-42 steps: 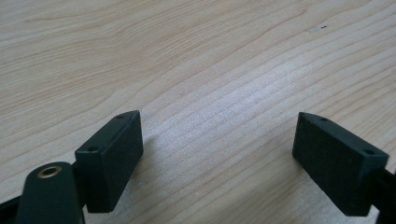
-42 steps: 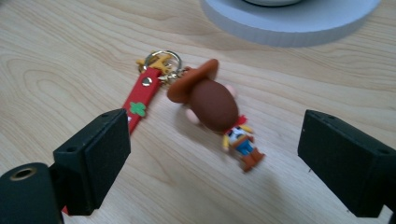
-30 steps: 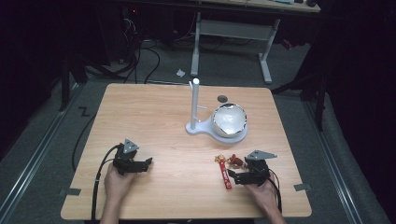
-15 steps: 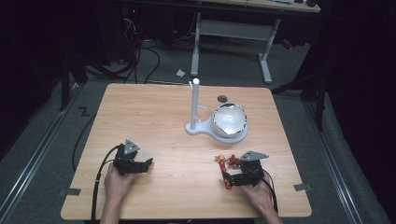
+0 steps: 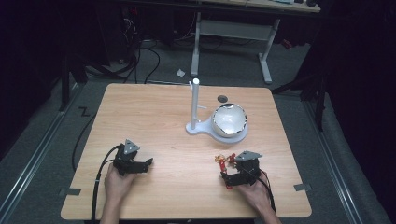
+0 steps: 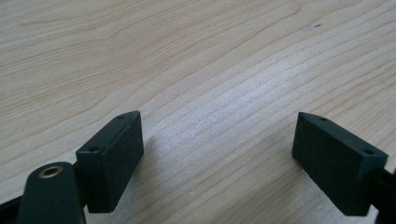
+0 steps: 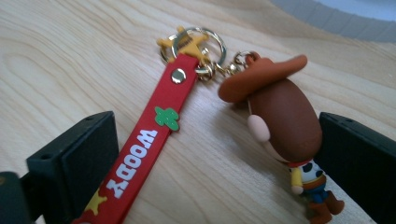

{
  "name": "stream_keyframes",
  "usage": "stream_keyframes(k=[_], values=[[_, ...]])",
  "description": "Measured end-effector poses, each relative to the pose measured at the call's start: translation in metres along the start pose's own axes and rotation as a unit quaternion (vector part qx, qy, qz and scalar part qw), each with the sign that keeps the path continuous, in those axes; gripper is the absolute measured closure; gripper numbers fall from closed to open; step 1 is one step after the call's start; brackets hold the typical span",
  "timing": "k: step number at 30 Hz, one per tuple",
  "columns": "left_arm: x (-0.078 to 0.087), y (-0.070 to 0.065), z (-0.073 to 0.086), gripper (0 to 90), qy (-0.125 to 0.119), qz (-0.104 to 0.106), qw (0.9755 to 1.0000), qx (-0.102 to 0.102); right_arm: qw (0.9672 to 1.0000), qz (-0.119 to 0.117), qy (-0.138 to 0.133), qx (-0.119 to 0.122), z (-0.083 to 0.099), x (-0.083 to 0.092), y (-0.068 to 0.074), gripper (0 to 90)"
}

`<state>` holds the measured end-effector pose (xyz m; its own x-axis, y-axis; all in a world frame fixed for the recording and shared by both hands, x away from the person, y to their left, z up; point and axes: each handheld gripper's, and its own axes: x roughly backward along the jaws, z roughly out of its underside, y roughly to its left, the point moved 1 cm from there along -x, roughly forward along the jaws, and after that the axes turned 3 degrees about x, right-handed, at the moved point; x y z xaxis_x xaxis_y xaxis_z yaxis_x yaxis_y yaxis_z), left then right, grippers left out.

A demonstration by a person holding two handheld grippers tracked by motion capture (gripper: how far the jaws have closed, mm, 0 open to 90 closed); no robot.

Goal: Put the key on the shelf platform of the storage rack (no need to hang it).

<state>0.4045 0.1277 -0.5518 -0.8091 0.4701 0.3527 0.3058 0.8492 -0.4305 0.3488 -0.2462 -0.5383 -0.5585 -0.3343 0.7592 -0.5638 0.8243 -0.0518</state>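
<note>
Nearest to me, my right claw sits spread on the tabletop with the keychain between its jaws: the red strap printed WOODY lies by one jaw, and the cowboy figure touches the other. In the high view the keychain lies at the front right of the tabletop, just ahead of that claw. I judge it light, the strap soft and floppy, the figure rubbery and firmer, and the metal ring slick, so I would pinch the figure's body or the strap near its rivet. My left claw rests spread over bare wood, holding nothing. Farther back stands a white stand with a round bowl.
</note>
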Motion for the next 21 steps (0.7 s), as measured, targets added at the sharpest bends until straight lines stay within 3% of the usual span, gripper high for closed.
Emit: stream_keyframes(k=[2, 5, 10, 21], values=[[0.000, 0.000, 0.000, 16.9, 0.000, 0.000, 1.0000, 0.000, 1.0000, -0.002, -0.004, -0.001, 0.000, 0.001, -0.001, 7.6], [0.000, 0.000, 0.000, 16.9, 0.000, 0.000, 1.0000, 0.001, 0.9998, -0.002, -0.019, 0.006, 0.001, 0.005, -0.004, 25.2], [0.000, 0.000, 0.000, 16.9, 0.000, 0.000, 1.0000, 0.002, 0.9995, -0.003, -0.031, 0.010, 0.004, 0.009, -0.009, 47.3], [0.000, 0.000, 0.000, 16.9, 0.000, 0.000, 1.0000, 0.002, 0.9989, -0.023, -0.040, 0.013, 0.005, 0.010, -0.014, 56.1]])
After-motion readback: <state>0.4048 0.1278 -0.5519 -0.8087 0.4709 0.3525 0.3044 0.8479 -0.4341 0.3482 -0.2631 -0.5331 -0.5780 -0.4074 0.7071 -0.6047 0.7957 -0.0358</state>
